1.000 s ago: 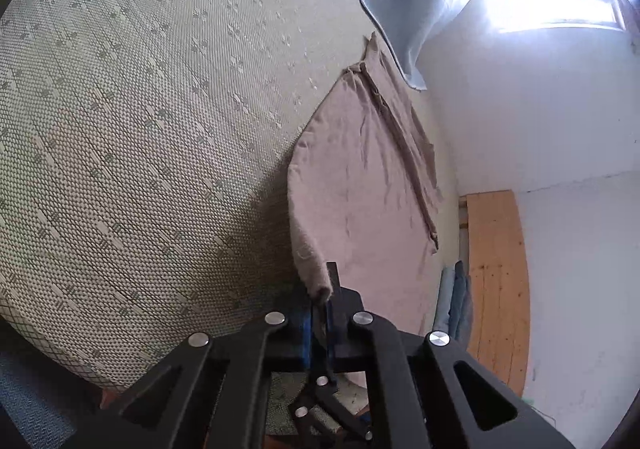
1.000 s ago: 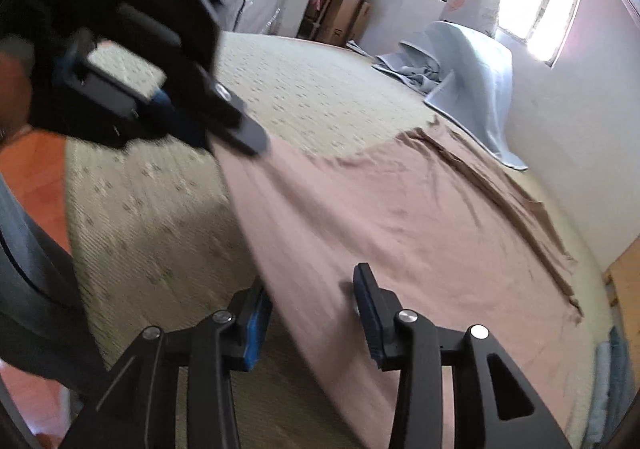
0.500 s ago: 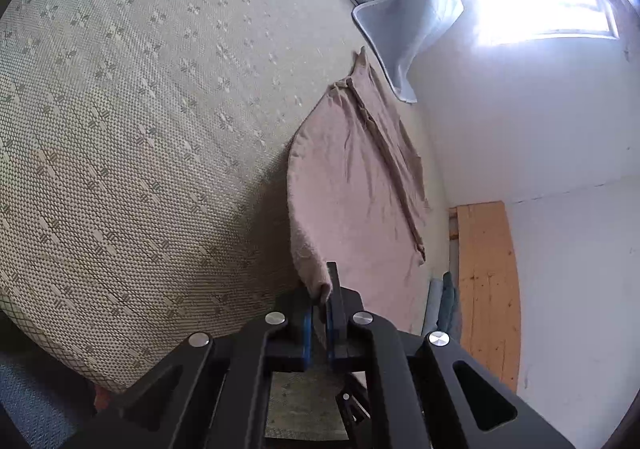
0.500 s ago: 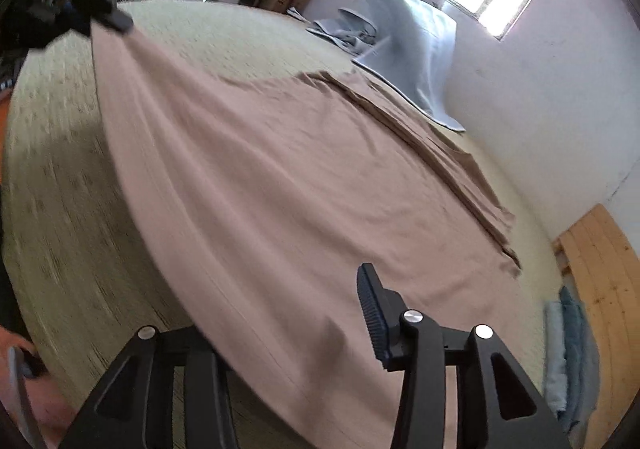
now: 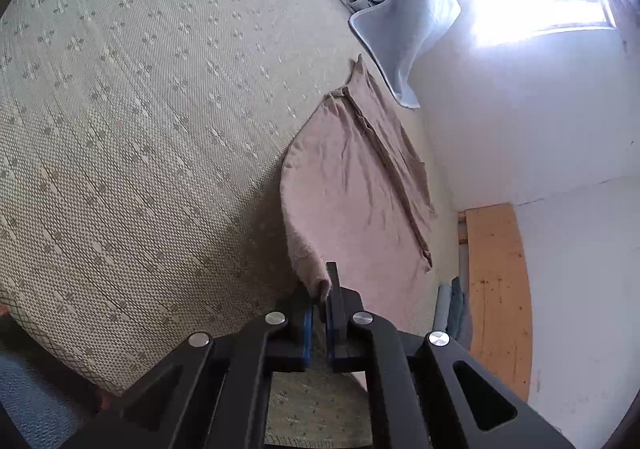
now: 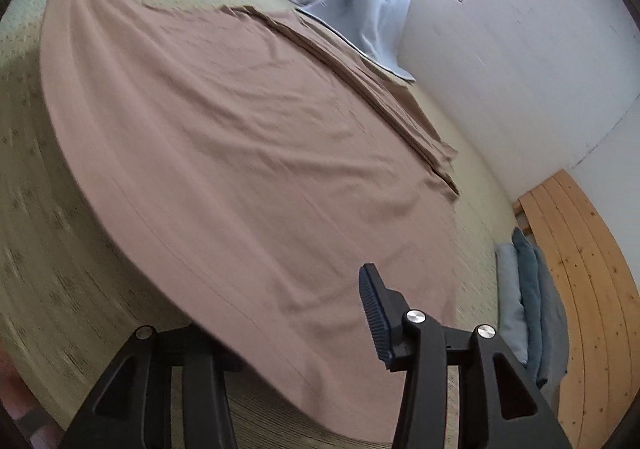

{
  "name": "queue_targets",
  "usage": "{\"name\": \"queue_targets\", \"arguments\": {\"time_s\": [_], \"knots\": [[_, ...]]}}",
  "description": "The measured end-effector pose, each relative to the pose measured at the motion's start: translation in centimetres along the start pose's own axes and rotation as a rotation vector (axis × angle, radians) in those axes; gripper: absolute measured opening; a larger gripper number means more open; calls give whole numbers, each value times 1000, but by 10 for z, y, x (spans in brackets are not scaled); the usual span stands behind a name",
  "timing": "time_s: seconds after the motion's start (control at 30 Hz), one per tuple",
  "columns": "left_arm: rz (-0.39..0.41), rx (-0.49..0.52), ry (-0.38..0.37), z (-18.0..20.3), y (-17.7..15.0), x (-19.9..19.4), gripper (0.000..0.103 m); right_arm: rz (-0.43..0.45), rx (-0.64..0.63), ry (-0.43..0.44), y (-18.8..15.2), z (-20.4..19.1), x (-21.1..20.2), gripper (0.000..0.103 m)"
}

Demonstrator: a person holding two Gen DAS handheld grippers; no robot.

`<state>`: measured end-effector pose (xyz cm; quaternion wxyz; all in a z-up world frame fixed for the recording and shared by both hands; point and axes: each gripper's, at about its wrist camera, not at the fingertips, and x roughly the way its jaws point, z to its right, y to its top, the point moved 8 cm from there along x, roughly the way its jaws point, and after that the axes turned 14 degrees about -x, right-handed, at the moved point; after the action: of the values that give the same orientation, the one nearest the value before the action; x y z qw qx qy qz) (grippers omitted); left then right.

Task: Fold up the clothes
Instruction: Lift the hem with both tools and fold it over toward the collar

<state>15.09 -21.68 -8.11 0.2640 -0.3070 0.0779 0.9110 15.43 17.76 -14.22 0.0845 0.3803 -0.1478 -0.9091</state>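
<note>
Left gripper (image 5: 319, 299) jaws pinching a corner of the pinkish-brown garment (image 6: 248, 153); right gripper (image 6: 280, 313) jaws spread wide, the hem draped over one finger, above the bed (image 5: 132, 121).

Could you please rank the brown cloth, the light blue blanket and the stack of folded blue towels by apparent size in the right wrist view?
1. brown cloth, though nearest the camera
2. light blue blanket
3. folded blue towels

Pinkish-brown garment (image 6: 248, 153) (creased) spread flat
</note>
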Motion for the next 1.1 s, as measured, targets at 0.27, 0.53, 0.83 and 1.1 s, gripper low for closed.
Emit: {"name": "queue_targets", "arguments": {"time_s": [0.27,0.53,0.83,1.1], "knots": [[20,-3,8,-5,5,-5,3,-66,-43,-47,-68,39,12,49],[33,3,19,-5,6,-2,3,-85,-99,-71,-97,54,17,49],[50,15,38,-12,8,-2,3,-77,-173,-74,-102,49,21,31],[45,26,43,-19,10,-4,3,-66,-169,-46,-100,52,13,1]]}}
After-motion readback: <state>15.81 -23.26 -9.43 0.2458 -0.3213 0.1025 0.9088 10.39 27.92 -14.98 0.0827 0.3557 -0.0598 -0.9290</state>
